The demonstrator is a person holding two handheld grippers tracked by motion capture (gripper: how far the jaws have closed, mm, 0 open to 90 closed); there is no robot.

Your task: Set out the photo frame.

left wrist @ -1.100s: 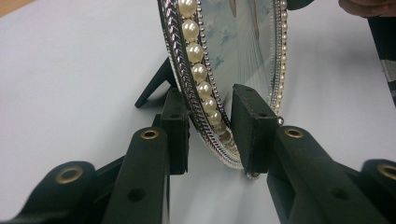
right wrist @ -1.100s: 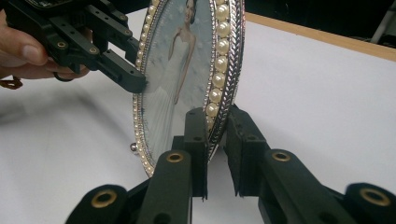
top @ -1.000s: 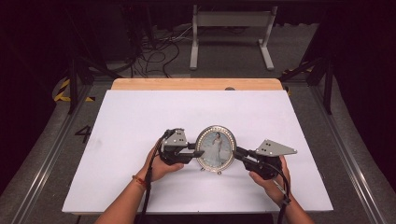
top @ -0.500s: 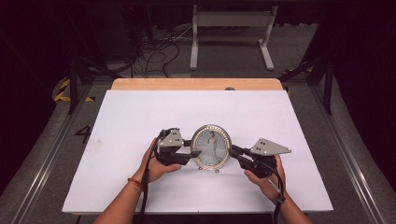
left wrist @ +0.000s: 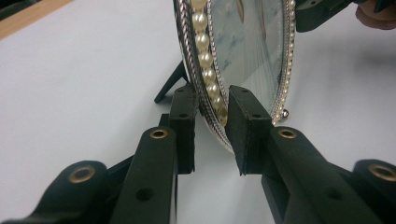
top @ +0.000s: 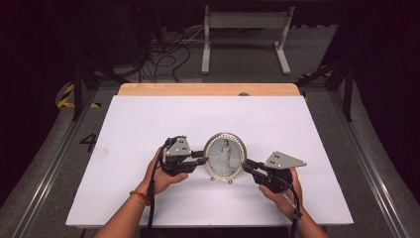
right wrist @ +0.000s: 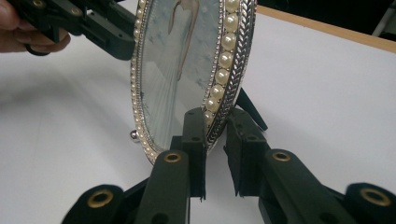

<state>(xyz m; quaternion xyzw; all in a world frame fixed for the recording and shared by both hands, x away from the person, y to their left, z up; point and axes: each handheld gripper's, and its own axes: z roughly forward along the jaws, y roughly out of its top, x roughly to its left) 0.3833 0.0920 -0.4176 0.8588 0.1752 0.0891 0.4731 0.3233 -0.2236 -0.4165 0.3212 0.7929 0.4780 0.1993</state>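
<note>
Upright at the lower middle of the high view stands the oval silver picture frame (top: 225, 157), rimmed with pearl-like beads and holding a photo of a figure in a white dress; it rests on the white counter (top: 148, 119), propped by a dark strut behind it. The left tongs (top: 202, 157) meet it at its left edge, and the left gripper view shows the beaded rim (left wrist: 208, 70) between their black jaws, which have just been closing; both pads look to press on it. The right tongs (top: 248, 164) hold the frame's right edge, the rim pinched between their jaws in the right gripper view (right wrist: 219, 93). A person's hands carry both from the bottom of the frame, an orange band (top: 140, 196) on the left wrist. Beyond the white sheet, a strip of bare wood (top: 208, 89) edges the counter. Farther up lie tangled black cables (top: 163, 54) on the grey floor and a pale metal stand (top: 245, 29). Nothing crowds the frame itself.
</note>
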